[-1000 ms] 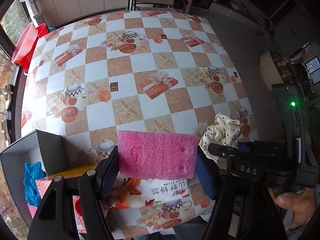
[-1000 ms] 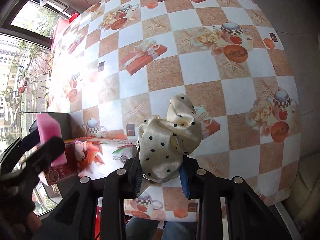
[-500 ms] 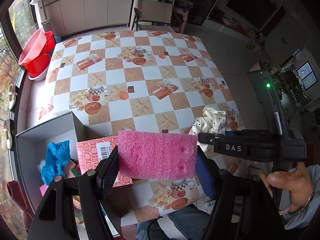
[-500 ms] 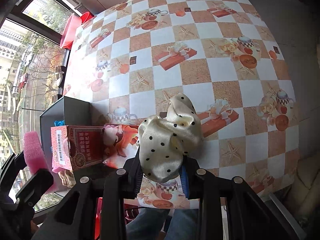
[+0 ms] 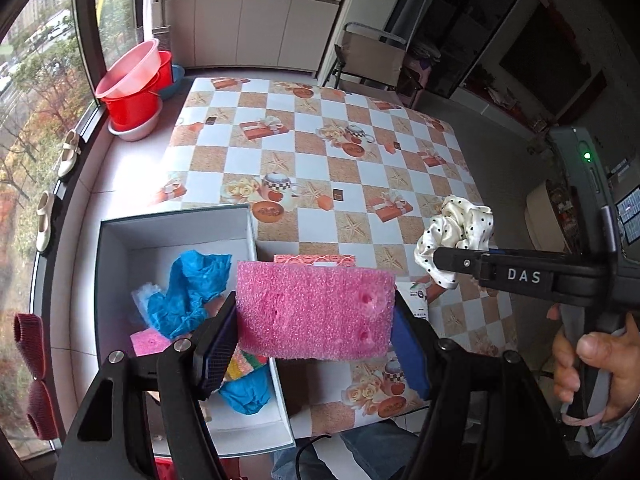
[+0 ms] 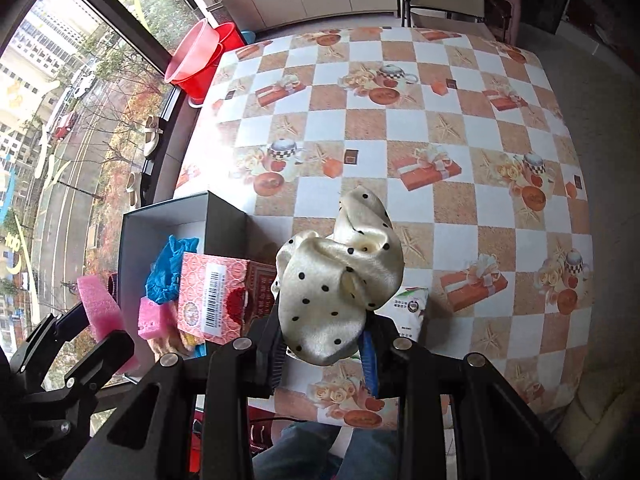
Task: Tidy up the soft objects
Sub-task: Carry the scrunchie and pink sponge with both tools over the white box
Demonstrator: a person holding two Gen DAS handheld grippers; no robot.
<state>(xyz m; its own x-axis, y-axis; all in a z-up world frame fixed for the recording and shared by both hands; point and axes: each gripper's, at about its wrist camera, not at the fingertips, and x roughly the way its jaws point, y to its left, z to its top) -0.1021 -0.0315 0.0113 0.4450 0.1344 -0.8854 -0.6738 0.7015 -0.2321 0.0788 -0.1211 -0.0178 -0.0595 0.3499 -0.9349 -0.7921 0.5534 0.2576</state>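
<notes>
My left gripper (image 5: 314, 340) is shut on a pink foam block (image 5: 314, 310) and holds it high above the table's near edge, beside an open grey box (image 5: 120, 240). The box holds blue cloth (image 5: 188, 292), a pink sponge (image 5: 150, 342) and other soft items. My right gripper (image 6: 324, 350) is shut on a cream polka-dot scrunchie (image 6: 340, 280), held above the table near the front; it also shows in the left wrist view (image 5: 456, 236). The foam block also shows in the right wrist view (image 6: 100, 308).
A red patterned carton (image 6: 216, 300) lies next to the box on the checkered tablecloth (image 6: 400, 120). Red and pink basins (image 5: 136, 84) stand by the window at the far left. A chair (image 5: 372, 56) stands behind the table.
Both grippers have risen well above the table and drawn back, each keeping its object. The open box and its contents have come into fuller view.
</notes>
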